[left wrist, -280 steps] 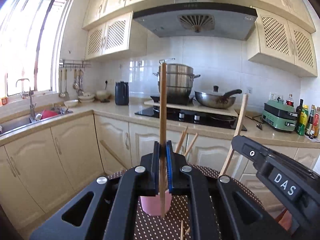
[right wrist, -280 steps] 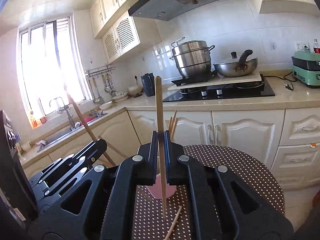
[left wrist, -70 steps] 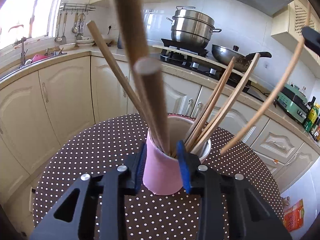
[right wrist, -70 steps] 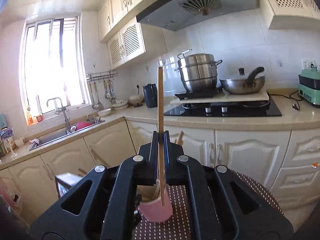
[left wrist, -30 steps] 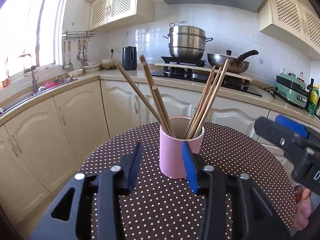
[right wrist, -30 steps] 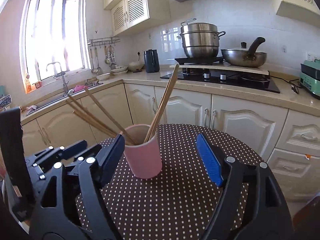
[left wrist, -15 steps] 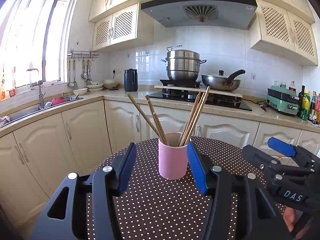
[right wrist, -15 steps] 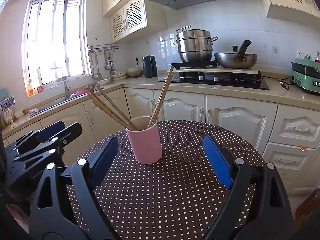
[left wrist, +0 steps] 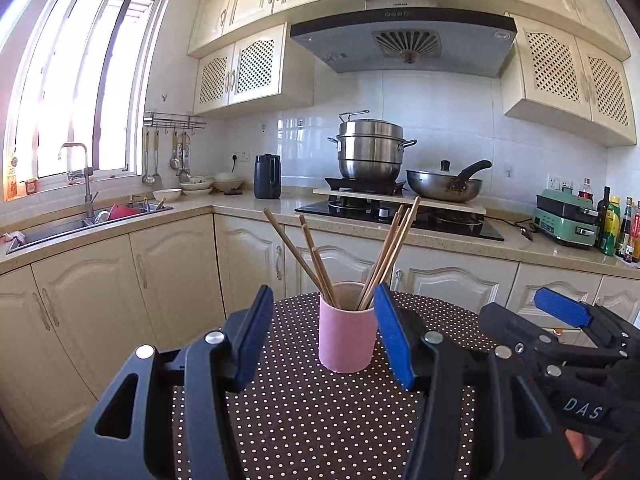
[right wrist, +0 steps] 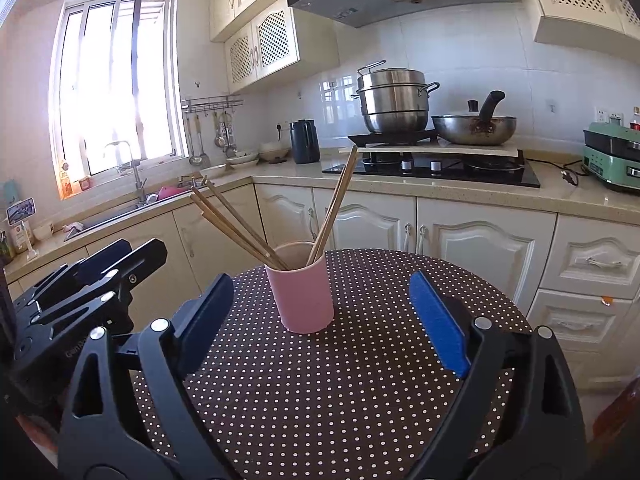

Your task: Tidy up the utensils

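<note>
- Kitchen backdrop: cream cabinets (left wrist: pixel 180 280), counter w/ sink (left wrist: pixel 60 228) at left under window, black hob (left wrist: pixel 400 216) w/ steel steamer pot (left wrist: pixel 370 148) and wok (left wrist: pixel 444 186), range hood (left wrist: pixel 400 40) above.
- Round table (right wrist: pixel 360 400), brown cloth w/ white dots, fills the foreground of both views.
- Left gripper (left wrist: pixel 324 340): jaws apart at about mid width, blue pads either side of the cup in its own view but clear of it, nothing held. Seen again at left edge of right wrist view (right wrist: pixel 92 276).
- Right gripper (right wrist: pixel 320 316): jaws wide and opening, nothing between the pads; cup stands beyond the tips. Also visible at right of left wrist view (left wrist: pixel 560 328).
- Pink cup (right wrist: pixel 300 288): upright on the table, untouched by either gripper.
- Chopsticks (left wrist: pixel 316 256): wooden, all standing in the cup, in 2 fans, 1 leaning left and 1 leaning right (left wrist: pixel 394 248); exact count hard to tell.
</note>
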`<state>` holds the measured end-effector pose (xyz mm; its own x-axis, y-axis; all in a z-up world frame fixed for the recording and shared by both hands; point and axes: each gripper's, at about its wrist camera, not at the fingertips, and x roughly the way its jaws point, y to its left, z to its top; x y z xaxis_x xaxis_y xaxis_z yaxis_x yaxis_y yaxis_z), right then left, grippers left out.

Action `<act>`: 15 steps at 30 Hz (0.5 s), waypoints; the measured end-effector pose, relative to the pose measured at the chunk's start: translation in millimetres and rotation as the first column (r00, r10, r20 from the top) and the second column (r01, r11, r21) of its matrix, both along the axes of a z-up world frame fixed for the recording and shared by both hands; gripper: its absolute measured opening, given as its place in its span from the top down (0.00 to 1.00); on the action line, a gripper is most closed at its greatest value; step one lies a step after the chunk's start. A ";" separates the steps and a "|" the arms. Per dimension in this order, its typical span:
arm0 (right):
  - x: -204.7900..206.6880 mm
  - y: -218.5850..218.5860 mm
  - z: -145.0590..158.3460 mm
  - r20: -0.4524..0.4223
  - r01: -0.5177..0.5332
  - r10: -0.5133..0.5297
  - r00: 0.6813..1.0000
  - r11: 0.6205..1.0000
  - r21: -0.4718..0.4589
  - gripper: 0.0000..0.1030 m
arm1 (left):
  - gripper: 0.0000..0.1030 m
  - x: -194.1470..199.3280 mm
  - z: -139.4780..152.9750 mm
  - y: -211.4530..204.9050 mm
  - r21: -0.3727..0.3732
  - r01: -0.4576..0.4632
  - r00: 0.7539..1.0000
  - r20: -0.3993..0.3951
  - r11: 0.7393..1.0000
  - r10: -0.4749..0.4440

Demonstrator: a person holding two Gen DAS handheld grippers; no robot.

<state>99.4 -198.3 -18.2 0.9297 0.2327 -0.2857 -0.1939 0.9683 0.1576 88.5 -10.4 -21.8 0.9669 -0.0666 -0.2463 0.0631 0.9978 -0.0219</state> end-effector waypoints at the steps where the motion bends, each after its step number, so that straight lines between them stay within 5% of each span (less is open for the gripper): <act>1: -0.2 0.5 0.2 0.001 -0.002 0.002 1.000 1.000 0.000 0.14 | 0.49 -0.6 0.6 0.3 -0.001 0.003 1.000 0.002 1.000 -0.003; 15: -0.4 -4.1 -2.8 -0.023 -0.007 0.007 1.000 1.000 0.022 0.13 | 0.49 -3.8 1.4 -6.0 0.003 0.013 1.000 0.003 1.000 -0.013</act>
<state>99.0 -202.4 -21.0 0.9213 0.2457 -0.3015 -0.1968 0.9631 0.1835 84.7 -16.4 -20.4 0.9667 -0.0786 -0.2435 0.0763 0.9969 -0.0191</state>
